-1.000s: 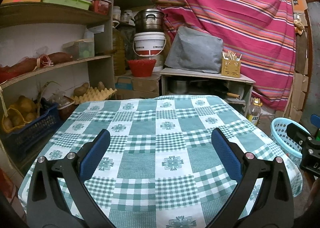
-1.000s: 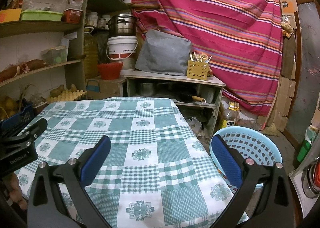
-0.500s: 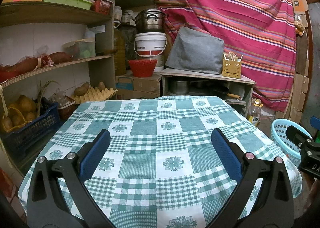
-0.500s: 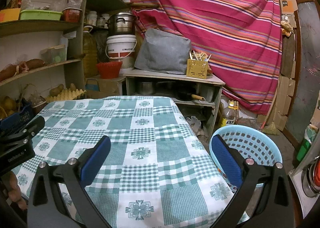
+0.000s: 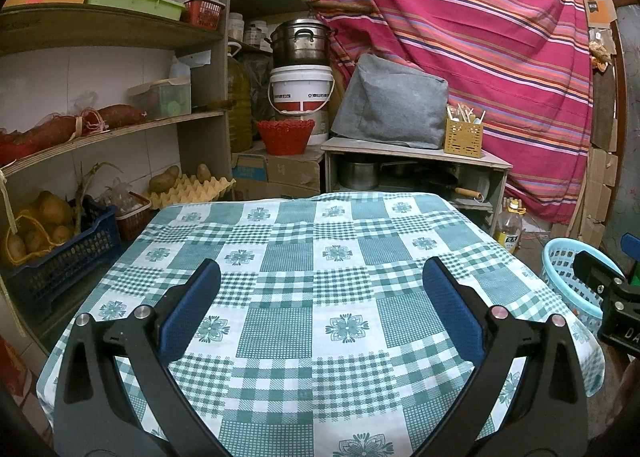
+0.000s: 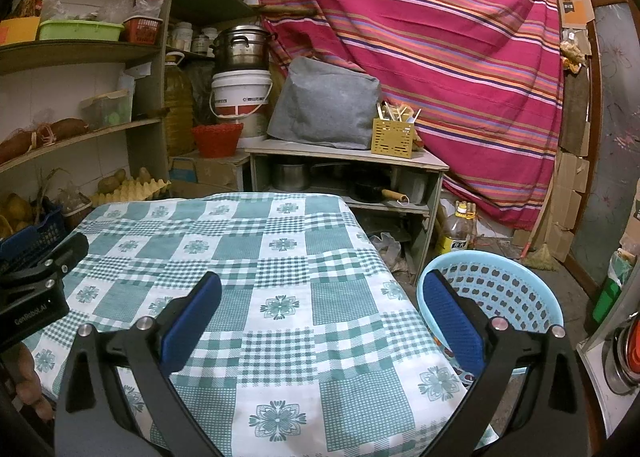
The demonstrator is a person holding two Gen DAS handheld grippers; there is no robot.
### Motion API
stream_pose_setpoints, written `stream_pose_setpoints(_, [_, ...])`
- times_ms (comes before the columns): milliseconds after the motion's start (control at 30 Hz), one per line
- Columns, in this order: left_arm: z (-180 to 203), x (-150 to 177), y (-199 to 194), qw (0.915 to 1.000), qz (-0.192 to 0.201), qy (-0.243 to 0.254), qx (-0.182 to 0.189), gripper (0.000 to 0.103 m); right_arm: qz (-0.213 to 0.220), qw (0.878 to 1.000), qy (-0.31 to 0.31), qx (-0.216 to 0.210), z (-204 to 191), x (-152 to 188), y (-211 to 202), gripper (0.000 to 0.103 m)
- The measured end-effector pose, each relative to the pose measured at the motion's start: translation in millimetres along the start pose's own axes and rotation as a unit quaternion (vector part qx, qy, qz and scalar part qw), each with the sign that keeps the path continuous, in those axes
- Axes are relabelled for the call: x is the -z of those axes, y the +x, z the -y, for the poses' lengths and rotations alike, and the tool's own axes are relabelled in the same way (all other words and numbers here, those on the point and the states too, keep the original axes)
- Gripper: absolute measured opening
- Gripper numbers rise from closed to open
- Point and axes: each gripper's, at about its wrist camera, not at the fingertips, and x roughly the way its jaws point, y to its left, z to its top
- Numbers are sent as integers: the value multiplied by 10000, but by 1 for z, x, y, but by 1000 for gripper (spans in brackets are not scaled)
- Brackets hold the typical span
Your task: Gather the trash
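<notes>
Left tool [image 5: 320,309] and right tool [image 6: 320,313] released — empty, pale-blue perforated basket [image 6: 508,289] beside checked table [image 6: 280,257]

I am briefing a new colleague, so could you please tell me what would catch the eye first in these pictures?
The green-and-white checked tablecloth fills the foreground, with both pairs of tongs, left and right, open and holding nothing above it. Behind hangs a big red striped cloth across the back wall. A light blue basket stands on the floor off the table's right edge.

Light-blue perforated plastic basket [image 6: 504,289] upright on floor, just beside the table's [image 6: 280,265] right edge
</notes>
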Motion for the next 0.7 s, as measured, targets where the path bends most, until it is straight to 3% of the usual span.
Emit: stream_pose_setpoints(700, [9, -3, -2, 10000, 12, 70, 51, 98, -49, 10000, 14, 17, 10, 5, 1, 98])
